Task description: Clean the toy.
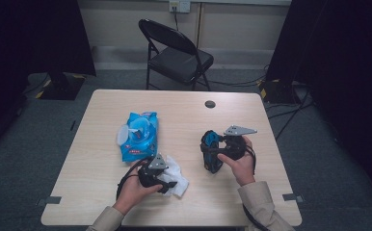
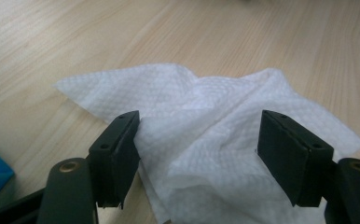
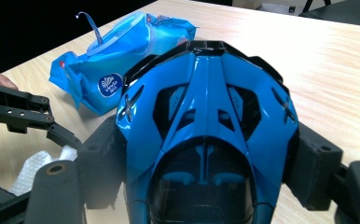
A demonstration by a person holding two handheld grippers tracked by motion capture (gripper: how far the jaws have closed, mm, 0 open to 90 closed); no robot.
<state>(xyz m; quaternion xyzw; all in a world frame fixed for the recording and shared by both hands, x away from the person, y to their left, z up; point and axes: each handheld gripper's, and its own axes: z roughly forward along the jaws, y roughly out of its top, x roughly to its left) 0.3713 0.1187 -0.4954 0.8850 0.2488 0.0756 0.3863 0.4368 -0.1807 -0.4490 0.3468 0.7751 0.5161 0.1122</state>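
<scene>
1. The right gripper [image 1: 212, 152] holds a blue toy car [image 3: 206, 135]. Its two jaws press on the car's two sides, and the nose of the car points away from the jaws, lifted above the table [image 1: 251, 192].
2. The left gripper [image 2: 199, 156] has its jaws wide apart. A white wipe [image 2: 206, 116] lies crumpled on the table between and just ahead of them. The left jaw seems to touch the edge of the wipe; the right jaw stands over it, but I cannot tell if it touches.
3. The wipe pack [image 1: 139, 135] lies beyond the left jaws and to their side, with its lid open. In the right gripper view the pack [image 3: 122, 60] is behind the car, apart from it.
4. What looks done: one wipe is out of the pack and lies free on the table, and the car is already gripped firmly.
5. What is left, as I judge it: the left jaws must close on the wipe, carry it to the car, and rub the car's surface. No wiping shows yet, because the wipe and the car are well apart.
6. So the work seems to be near its beginning or middle: the preparation is finished, the cleaning itself is not started.
</scene>
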